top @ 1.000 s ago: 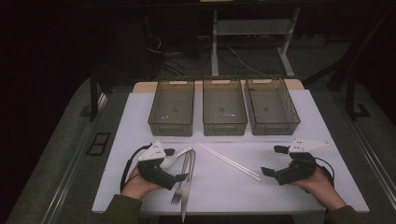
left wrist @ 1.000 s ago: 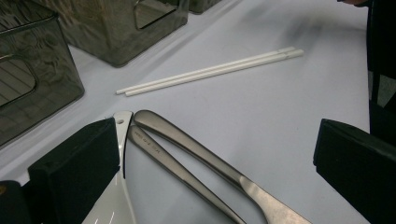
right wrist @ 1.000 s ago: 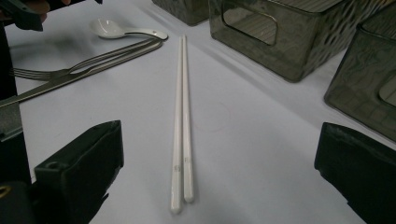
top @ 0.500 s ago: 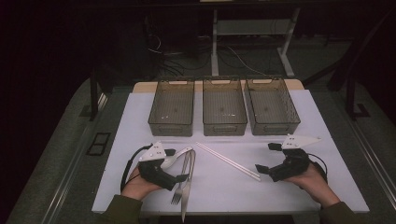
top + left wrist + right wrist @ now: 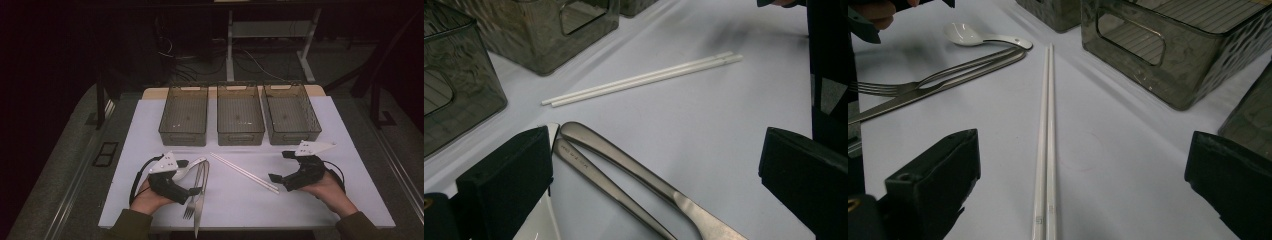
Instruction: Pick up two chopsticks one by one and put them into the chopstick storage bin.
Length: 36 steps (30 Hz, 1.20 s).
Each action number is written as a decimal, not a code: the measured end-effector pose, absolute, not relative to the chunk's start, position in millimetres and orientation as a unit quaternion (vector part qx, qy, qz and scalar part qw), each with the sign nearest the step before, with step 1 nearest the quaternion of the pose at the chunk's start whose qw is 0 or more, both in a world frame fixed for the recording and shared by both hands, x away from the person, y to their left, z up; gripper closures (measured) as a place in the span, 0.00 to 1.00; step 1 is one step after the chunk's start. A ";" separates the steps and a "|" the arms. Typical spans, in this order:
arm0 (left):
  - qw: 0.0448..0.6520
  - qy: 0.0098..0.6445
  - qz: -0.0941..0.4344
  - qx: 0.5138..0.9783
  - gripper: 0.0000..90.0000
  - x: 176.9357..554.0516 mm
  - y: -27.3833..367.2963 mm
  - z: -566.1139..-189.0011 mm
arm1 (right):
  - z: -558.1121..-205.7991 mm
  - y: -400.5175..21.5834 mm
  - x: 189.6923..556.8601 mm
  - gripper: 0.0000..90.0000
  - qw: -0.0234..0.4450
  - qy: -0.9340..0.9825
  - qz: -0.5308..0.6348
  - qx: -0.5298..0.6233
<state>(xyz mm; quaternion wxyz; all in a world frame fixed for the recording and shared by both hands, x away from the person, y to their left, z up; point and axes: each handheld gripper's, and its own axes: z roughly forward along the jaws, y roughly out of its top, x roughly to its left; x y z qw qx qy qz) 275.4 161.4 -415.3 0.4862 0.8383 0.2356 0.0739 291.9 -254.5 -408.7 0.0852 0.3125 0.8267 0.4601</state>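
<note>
A pair of white chopsticks (image 5: pixel 244 172) lies slanted across the middle of the white table (image 5: pixel 320 130). My right gripper (image 5: pixel 279 166) is open at their near right end, and the sticks (image 5: pixel 1046 125) run away between its jaws (image 5: pixel 1078 185). At the left a fork (image 5: pixel 192 200), a knife (image 5: pixel 200 210) and a white spoon (image 5: pixel 187 167) lie side by side. My left gripper (image 5: pixel 192 176) is open over them. Its jaws (image 5: pixel 656 177) straddle the knife handle (image 5: pixel 634 167) and the fork handle (image 5: pixel 599 177), holding nothing.
Three smoky see-through bins (image 5: pixel 182 136) (image 5: pixel 241 137) (image 5: pixel 295 136) stand in a row at the back of the table, all looking empty. The nearest bin (image 5: pixel 1168 55) sits just right of the chopsticks. Dark floor and table legs lie beyond.
My right gripper has moved a little left and forward, closing in on the chopsticks' near end. The left gripper and the cutlery have stayed put.
</note>
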 end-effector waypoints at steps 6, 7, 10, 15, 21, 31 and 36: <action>0.486 0.235 0.074 0.838 0.00 275.5 161.5 -415.2 | -408.8 -249.6 295.8 0.01 0.081 0.830 0.456 0.310; 0.486 0.235 0.075 0.838 0.00 275.5 161.6 -415.1 | -409.0 -248.4 296.3 0.01 0.083 0.830 0.457 0.310; 0.486 0.235 0.075 0.838 0.00 275.5 161.6 -415.2 | -408.4 -245.3 298.2 0.01 0.084 0.831 0.455 0.308; 0.486 0.235 0.075 0.838 0.00 275.5 161.6 -415.1 | -408.7 -238.8 302.1 0.01 0.080 0.835 0.451 0.304; 0.485 0.235 0.077 0.839 0.00 275.4 162.0 -414.9 | -409.6 -228.7 306.7 0.02 0.079 0.839 0.446 0.301; 0.487 0.235 0.076 0.838 0.00 275.3 162.3 -414.7 | -413.5 -212.1 319.9 0.10 0.065 0.852 0.427 0.295; 0.489 0.236 0.076 0.836 0.00 275.0 162.6 -414.5 | -416.6 -205.3 325.7 0.17 0.061 0.861 0.412 0.294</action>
